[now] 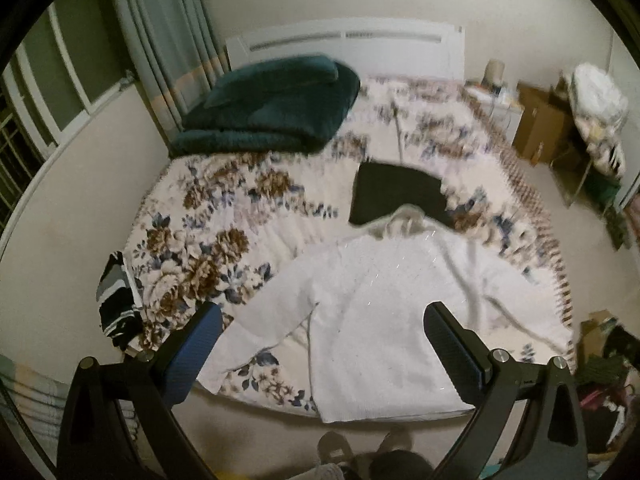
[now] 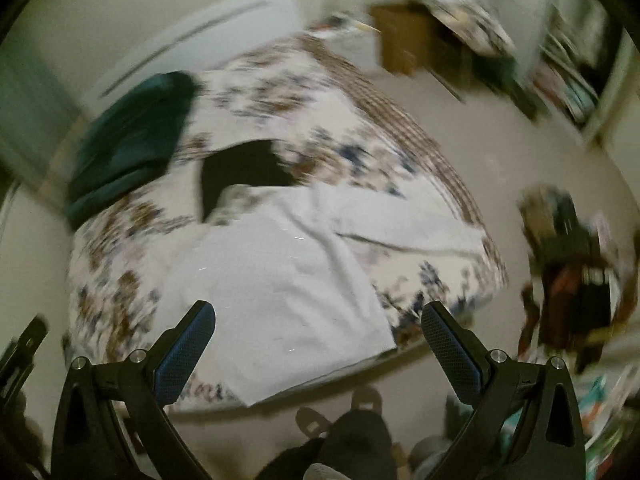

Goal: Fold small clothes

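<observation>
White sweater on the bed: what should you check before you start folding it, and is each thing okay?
1. White sweater lies spread flat on the bed: ok.
2. Both sleeves out to the sides: ok.
3. Left gripper open, holding nothing: ok.
4. Right gripper open, holding nothing: ok.
5. Black garment clear of the sweater: not ok, the collar overlaps it.
6. Hem fully on the bed: cannot tell.

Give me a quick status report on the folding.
Left gripper and right gripper open, empty, above bed. White sweater spread flat, unfolded. Black garment at its collar.
</observation>
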A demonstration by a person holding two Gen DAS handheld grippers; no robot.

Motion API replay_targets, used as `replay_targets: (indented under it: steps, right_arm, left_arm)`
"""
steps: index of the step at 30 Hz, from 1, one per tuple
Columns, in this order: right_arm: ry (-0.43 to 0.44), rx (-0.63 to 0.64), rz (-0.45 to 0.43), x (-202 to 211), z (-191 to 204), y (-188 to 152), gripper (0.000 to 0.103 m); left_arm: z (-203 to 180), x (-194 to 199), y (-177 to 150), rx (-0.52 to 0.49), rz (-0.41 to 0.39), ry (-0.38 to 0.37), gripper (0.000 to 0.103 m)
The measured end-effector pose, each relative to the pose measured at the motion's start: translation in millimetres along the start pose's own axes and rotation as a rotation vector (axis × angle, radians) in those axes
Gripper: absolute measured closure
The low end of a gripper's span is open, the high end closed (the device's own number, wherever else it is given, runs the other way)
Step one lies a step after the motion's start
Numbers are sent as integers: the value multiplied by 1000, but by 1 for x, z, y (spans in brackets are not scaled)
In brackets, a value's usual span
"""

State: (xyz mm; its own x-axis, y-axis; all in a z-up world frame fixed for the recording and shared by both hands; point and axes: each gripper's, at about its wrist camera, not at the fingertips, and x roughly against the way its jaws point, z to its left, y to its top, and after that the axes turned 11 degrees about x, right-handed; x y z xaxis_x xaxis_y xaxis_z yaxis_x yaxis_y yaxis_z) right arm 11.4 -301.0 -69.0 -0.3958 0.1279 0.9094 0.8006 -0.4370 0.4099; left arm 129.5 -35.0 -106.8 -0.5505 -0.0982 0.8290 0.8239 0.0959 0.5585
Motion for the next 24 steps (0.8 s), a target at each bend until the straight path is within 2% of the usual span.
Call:
replay_targets:
  steps: [5, 12, 16, 20, 22, 24]
  right_arm:
    - [-72, -233, 94, -119, -103, -5, 0]
    - [-72, -541, 184, -302, -270, -6, 4]
    - [-89, -690, 185, -388, -346, -12, 10]
    - [-46, -850, 180, -467, -407, -26, 20]
    - [-38, -911, 151, -489, -424, -30, 28]
    - [-66, -942, 79, -496, -435, -27, 28]
  left_arm:
    - [-37, -89, -21, -34, 71, 76, 0]
    - [-96, -222, -62, -42, 180, 197, 0]
    - [-125, -295, -89, -4, 287, 225, 0]
    - [-156, -350, -112, -1, 314, 255, 0]
    - [-168, -367, -119, 4, 324, 261, 0]
    - [-179, -378, -124, 19, 325, 250, 0]
